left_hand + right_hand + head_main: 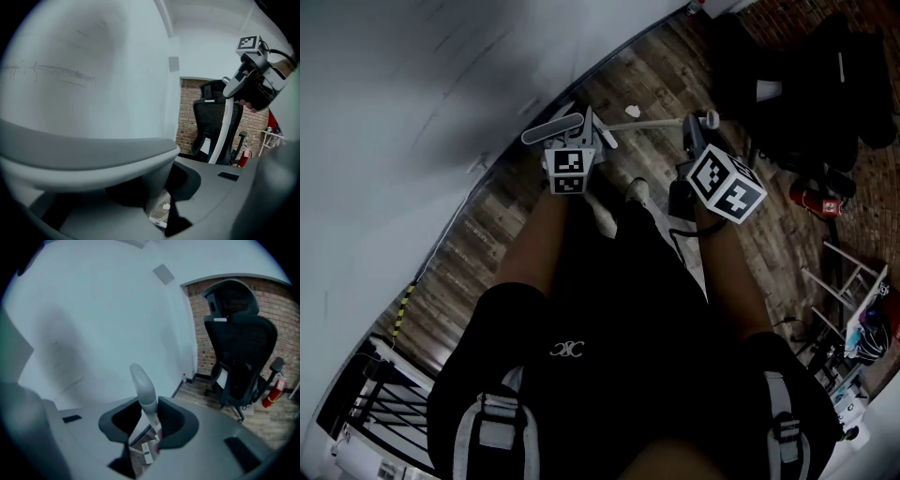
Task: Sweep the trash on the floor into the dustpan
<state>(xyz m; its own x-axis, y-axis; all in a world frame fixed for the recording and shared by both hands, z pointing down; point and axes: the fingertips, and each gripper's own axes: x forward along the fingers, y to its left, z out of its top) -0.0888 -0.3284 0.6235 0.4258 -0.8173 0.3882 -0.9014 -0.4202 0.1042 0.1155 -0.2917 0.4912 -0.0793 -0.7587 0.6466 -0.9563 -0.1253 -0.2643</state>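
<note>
small white trash scrap on the wood floor near its wall edge, left gripper clamped on a fat grey handle, right gripper closed round a grey-tipped white pole, both lower ends hidden

Black shirt, small white logo, grey shoulder straps, black-and-white marker cubes

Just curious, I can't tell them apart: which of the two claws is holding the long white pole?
The right claw, seen at the right from above, grips the long white pole. The left claw holds a broad grey handle instead.
</note>
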